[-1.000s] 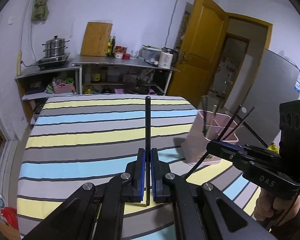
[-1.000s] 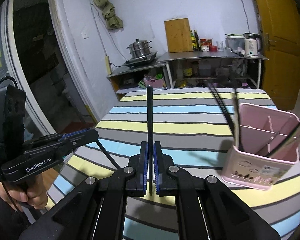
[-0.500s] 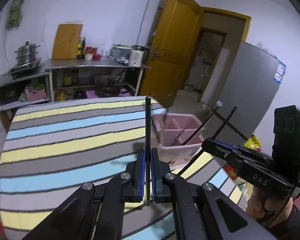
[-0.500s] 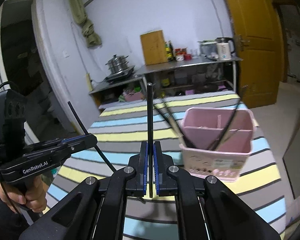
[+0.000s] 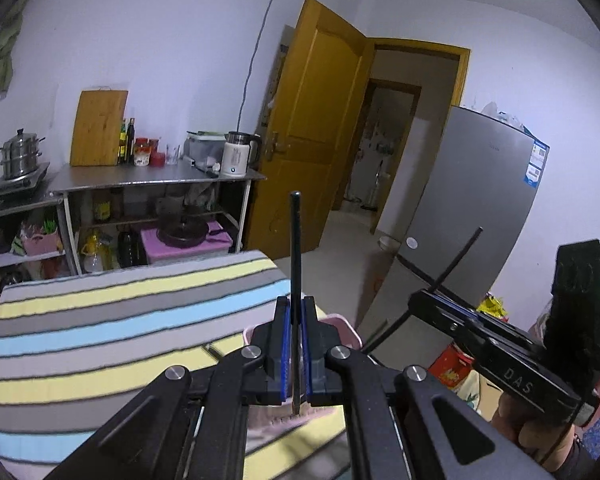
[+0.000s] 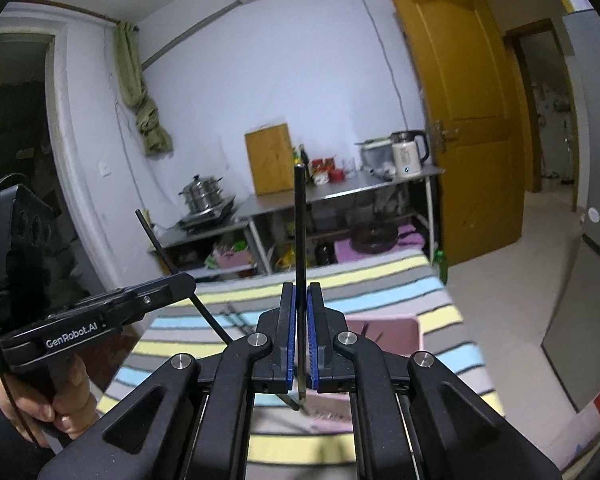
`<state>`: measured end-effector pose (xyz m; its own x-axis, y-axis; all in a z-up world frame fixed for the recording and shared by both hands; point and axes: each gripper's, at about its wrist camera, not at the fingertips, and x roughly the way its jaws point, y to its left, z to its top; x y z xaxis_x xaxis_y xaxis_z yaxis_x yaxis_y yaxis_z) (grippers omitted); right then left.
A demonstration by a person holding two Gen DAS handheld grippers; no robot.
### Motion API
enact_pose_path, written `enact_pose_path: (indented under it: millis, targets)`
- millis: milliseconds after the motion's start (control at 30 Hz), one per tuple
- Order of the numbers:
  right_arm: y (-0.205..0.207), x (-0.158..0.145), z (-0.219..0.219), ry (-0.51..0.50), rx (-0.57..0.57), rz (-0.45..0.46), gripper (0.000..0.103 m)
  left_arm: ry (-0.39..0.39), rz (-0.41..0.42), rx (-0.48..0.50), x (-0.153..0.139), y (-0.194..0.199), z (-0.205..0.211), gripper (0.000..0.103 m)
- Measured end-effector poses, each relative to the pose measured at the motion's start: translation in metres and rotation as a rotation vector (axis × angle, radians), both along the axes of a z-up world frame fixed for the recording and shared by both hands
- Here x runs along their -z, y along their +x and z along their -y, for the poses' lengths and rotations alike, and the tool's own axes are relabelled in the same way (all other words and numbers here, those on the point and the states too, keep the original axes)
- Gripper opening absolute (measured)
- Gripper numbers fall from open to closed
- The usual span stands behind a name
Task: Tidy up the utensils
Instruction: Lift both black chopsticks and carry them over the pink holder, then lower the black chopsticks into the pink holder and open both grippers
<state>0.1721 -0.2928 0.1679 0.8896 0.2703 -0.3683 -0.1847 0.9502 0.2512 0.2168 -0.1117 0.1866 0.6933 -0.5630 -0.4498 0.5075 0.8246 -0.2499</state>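
My left gripper (image 5: 296, 312) is shut on a thin black chopstick (image 5: 295, 240) that stands upright between its blue pads. My right gripper (image 6: 301, 300) is shut on a second black chopstick (image 6: 300, 220), also upright. Each gripper shows in the other's view: the right gripper (image 5: 416, 301) with its slanted stick (image 5: 458, 258), the left gripper (image 6: 188, 280) with its stick (image 6: 156, 240). The pink utensil holder (image 6: 398, 336) stands on the striped table just beyond my right fingers, with dark tips poking out. In the left wrist view the holder (image 5: 346, 326) is mostly hidden behind the fingers.
The striped tablecloth (image 5: 100, 320) covers the table, and a few dark sticks (image 6: 234, 316) lie on it. Behind stands a steel counter (image 5: 156, 178) with a kettle, a cutting board and a pot. A yellow door (image 5: 320, 128) hangs open; a grey fridge (image 5: 480, 208) stands at the right.
Both grippers have risen and swung to the right over the table with their chopsticks. The pink holder has slid down in both views and now sits low behind the fingers.
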Motion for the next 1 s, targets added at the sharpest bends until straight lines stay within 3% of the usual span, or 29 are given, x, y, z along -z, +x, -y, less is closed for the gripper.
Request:
enact_pose_path:
  millis: [167,400,800,1000]
  targets:
    - [0.013,0.003,0.004,-0.009,0.029,0.01,0.005,0.024,0.014,-0.006,0.007,0.018,0.015,0.005]
    - [0.019,0.023,-0.004,-0.05,0.031,-0.006,0.005,0.053,-0.006,-0.001,0.037,0.032,0.027,0.005]
    - [0.015,0.053,-0.011,-0.096,0.033,-0.039,0.005,0.061,0.004,0.025,0.062,0.022,0.023,0.005]
    - [0.014,0.058,-0.013,-0.108,0.04,-0.054,0.005,0.082,-0.041,0.033,0.077,0.025,0.026,0.005]
